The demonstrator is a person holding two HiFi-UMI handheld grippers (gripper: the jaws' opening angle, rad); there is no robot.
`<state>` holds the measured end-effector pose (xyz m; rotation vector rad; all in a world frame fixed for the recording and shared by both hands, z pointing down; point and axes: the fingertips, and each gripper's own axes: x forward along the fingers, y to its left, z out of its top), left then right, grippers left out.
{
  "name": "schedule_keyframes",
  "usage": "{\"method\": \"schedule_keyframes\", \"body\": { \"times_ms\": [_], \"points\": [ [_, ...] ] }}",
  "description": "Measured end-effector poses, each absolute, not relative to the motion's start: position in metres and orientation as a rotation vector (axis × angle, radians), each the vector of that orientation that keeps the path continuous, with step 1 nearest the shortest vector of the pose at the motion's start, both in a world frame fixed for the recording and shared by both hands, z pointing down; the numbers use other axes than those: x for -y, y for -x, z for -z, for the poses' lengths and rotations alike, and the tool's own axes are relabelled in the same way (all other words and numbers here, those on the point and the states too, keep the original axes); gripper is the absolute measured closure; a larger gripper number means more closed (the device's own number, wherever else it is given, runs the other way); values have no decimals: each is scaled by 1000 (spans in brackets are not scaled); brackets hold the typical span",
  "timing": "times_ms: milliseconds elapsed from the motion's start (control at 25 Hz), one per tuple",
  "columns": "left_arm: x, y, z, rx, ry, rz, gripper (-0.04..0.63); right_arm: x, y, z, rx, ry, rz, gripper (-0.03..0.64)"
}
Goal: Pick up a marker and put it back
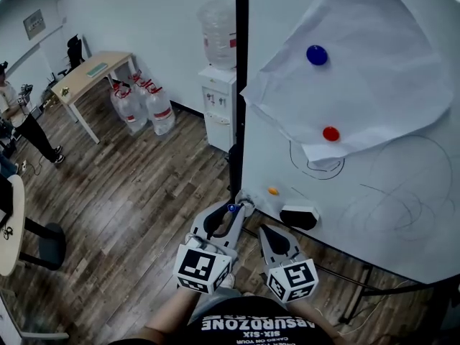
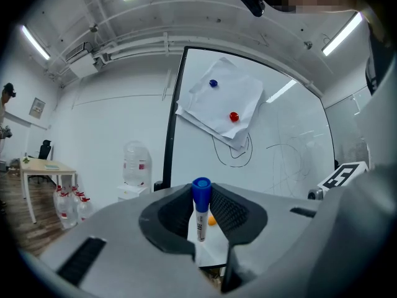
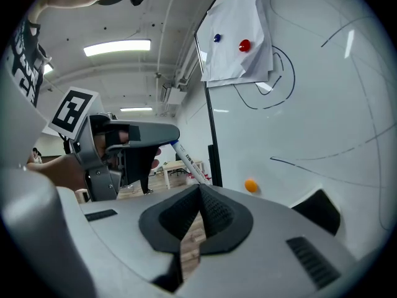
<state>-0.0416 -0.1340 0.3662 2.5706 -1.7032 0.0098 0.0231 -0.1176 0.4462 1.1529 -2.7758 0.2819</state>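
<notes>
Your left gripper [image 1: 231, 211], held level at lower centre, clamps the blue-capped white marker [image 2: 200, 211]. Your right gripper [image 1: 264, 230] beside it is closed and empty. The white whiteboard [image 1: 388, 214] fills the right and the wood-plank floor [image 1: 136, 192] the left.

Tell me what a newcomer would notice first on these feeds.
First, the blue-capped marker clamped between the jaws of the left gripper, near the left edge of the whiteboard. Next, the white paper pinned high on that board by a blue magnet and a red magnet. The right gripper sits beside the left one, shut and empty.
</notes>
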Motion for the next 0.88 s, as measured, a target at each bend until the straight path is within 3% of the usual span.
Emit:
{"method": "schedule_keyframes", "body": {
  "times_ms": [880],
  "points": [
    [192,42,-385,1654,-2573,-53,508,150,-32,-456,2728,-1240,-337,620]
  ]
}}
